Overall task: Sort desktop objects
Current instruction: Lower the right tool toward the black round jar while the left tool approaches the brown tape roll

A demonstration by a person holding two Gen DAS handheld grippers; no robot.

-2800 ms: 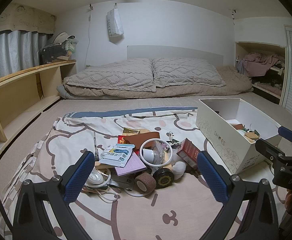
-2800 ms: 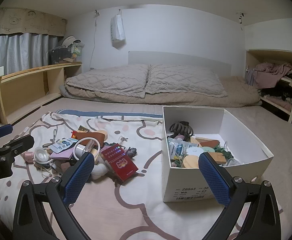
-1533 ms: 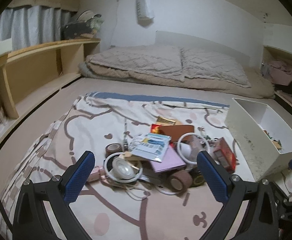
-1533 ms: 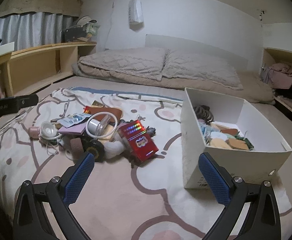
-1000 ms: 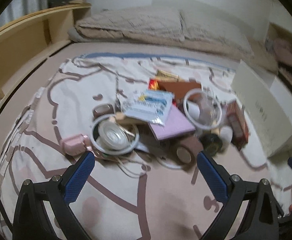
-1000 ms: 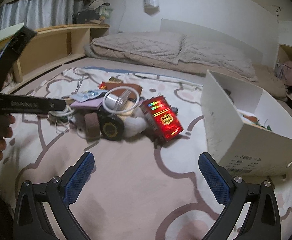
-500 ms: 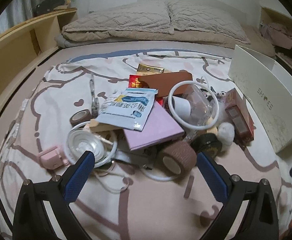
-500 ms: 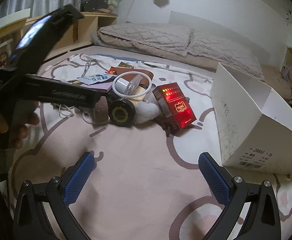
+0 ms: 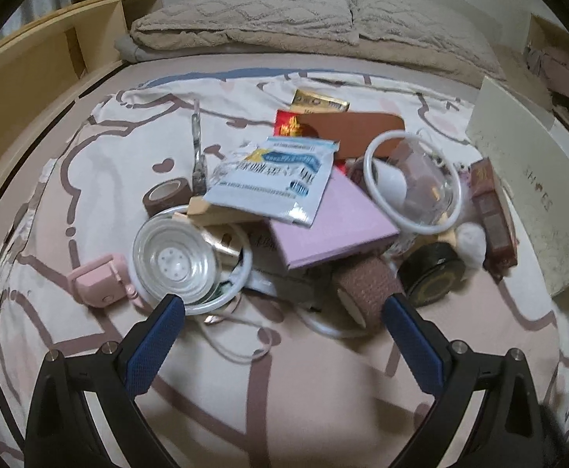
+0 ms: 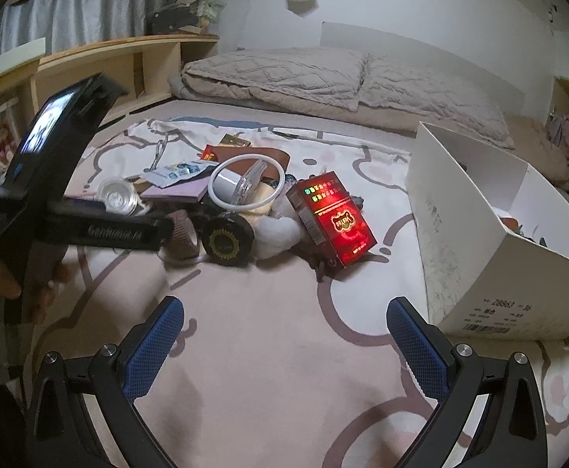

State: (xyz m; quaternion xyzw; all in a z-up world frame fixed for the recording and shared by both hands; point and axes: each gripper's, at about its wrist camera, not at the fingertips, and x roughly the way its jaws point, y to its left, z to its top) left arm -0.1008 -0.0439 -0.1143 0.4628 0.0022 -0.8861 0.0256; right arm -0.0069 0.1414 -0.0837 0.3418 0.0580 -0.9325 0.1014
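A pile of small objects lies on the patterned sheet: a brown tape roll, a pink pad, a blue-white sachet, a clear dish in a white ring, a pink case, a black round tin and a red box. My left gripper is open and empty, just in front of the pile. My right gripper is open and empty over bare sheet, short of the red box. The left gripper's body shows at the left of the right wrist view.
A white shoe box with several items inside stands to the right of the pile. Pillows and a folded blanket lie at the head of the bed. A wooden shelf runs along the left side.
Both grippers have moved lower and closer to the pile. The left gripper now hangs right in front of the tape roll and the clear dish. Both stay open.
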